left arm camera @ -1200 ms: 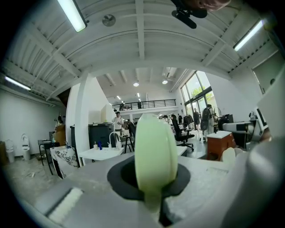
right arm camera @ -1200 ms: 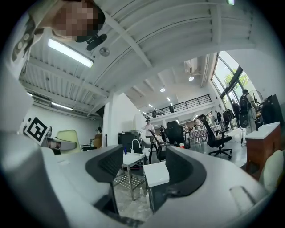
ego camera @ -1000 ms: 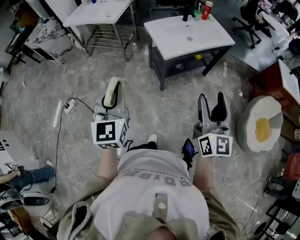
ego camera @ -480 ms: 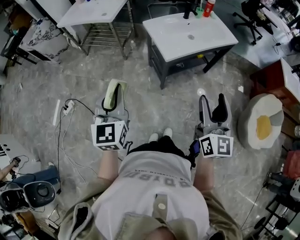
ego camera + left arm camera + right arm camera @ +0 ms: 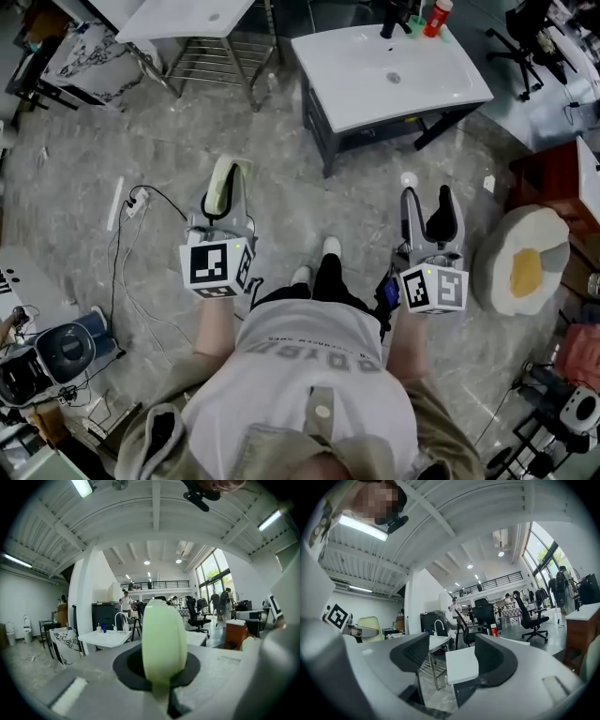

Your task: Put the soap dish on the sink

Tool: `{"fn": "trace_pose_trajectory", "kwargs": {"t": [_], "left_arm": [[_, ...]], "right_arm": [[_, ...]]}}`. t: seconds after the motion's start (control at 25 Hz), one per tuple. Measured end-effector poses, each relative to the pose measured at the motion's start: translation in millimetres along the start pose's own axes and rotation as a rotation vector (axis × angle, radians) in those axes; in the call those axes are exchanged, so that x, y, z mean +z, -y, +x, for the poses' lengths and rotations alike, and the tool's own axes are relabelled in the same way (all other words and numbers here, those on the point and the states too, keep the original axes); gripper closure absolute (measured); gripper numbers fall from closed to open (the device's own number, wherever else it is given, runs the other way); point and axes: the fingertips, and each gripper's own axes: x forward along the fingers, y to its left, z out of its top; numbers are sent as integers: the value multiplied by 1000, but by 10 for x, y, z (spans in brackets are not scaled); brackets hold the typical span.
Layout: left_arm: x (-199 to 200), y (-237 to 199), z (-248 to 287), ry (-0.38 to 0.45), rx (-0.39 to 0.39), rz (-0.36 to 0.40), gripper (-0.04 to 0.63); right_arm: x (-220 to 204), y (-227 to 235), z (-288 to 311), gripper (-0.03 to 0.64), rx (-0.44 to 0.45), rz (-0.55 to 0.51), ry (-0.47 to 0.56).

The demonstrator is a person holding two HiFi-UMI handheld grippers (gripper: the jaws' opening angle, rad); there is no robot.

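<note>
Room: open hall with a grey marbled floor [image 5: 309, 178]; white sink [image 5: 441, 80] on a dark stand at 1 o'clock in the head view, a second white surface [image 5: 183, 17] at 11 o'clock.
Soap dish: pale green soap dish [image 5: 163, 639], carried on edge above the floor at 11 o'clock from the body, well apart from the sink.
Left gripper: left gripper [image 5: 228, 180] pressed together on the dish, pinching it by its lower part, most of the dish standing clear above the jaws.
Right gripper: right gripper [image 5: 426, 199] spread, nothing between the jaws, only floor and sink beyond.
Sink top: black tap [image 5: 391, 19], green cup [image 5: 415, 21] and red bottle [image 5: 437, 16] crowded at 12 o'clock along the back rim; drain [image 5: 395, 78] in the middle.
Step judged: carrying toward the sink; placing not yet begun.
Risk, grip: thin hold on a smooth, curved piece; likely to swing or slip out with a jolt.
Risk, floor: loose cables [image 5: 141, 244] at 9 o'clock and an egg-shaped cushion [image 5: 525, 262] at 3 o'clock, both a trip hazard.
Risk, placing: cup or bottle knocked over if set too far back; a slide toward the drain if let go on the sloped basin.
Hidden: pad contact masked by the dish itself; underside and full shape of the dish unclear; second surface cut off by the top edge.
</note>
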Motion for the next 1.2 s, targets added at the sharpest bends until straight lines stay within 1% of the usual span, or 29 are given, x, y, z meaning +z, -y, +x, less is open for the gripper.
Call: {"fn": "trace_pose_trajectory", "kwargs": {"t": [0.32, 0.48, 0.6, 0.72, 0.84, 1.0, 1.2], "left_arm": [[346, 169, 545, 61, 60, 6, 578], [486, 252, 718, 79, 85, 11, 578], [537, 280, 798, 81, 102, 16, 578], [518, 292, 843, 66, 127, 15, 578], [393, 306, 839, 32, 148, 6, 578], [255, 309, 860, -6, 156, 0, 580], [144, 251, 1023, -42, 157, -15, 578]], "right_arm": [[270, 466, 605, 325, 68, -7, 50], [413, 626, 826, 325, 103, -13, 72], [440, 710, 959, 325, 126, -10, 73], [395, 784, 1078, 325, 148, -2, 60], [286, 836, 1137, 325, 160, 15, 40], [123, 830, 1215, 325, 177, 34, -1], [-36, 814, 1409, 325, 187, 49, -45]]}}
